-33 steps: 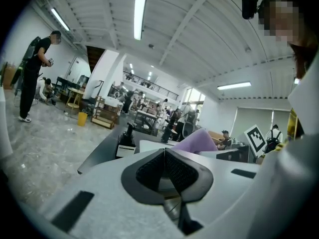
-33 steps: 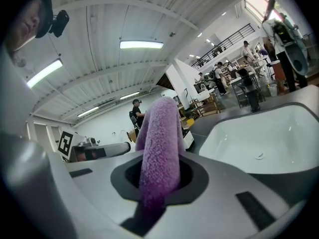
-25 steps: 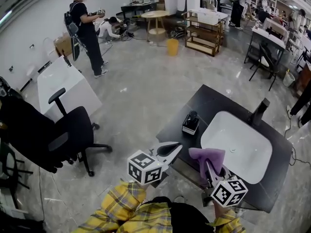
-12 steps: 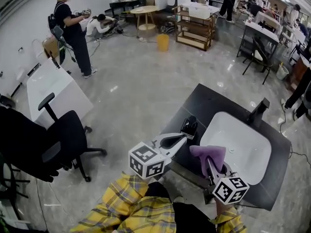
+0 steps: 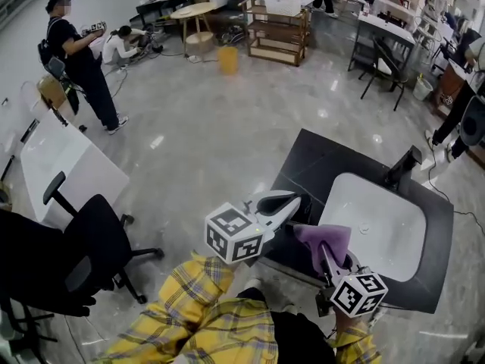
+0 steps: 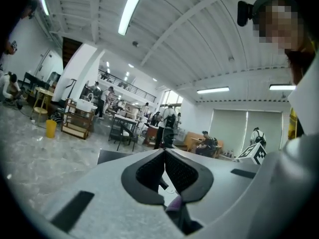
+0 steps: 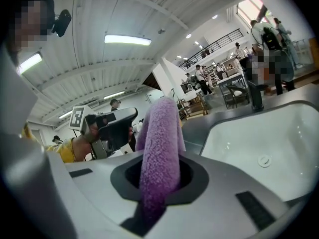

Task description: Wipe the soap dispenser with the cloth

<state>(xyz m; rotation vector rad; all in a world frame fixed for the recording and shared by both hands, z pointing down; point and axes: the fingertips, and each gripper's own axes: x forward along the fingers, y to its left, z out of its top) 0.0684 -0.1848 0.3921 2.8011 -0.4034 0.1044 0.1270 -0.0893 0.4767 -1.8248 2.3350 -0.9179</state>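
Gripping a fuzzy purple cloth (image 5: pixel 324 236) above the near edge of a dark grey countertop (image 5: pixel 314 158).
Clamping the right gripper (image 5: pixel 323 255) on the cloth's lower part, with the folded top standing up between the jaws, just beside a white rectangular basin (image 5: pixel 379 222). Holding the left gripper (image 5: pixel 288 203) clenched on nothing, pads pressed together, hovering close beside the cloth over the countertop's edge.

The cloth (image 5: pixel 326 239) is purple, the basin (image 5: pixel 373 220) white, the counter (image 5: pixel 314 161) black, and the sleeves (image 5: pixel 189 305) yellow plaid.
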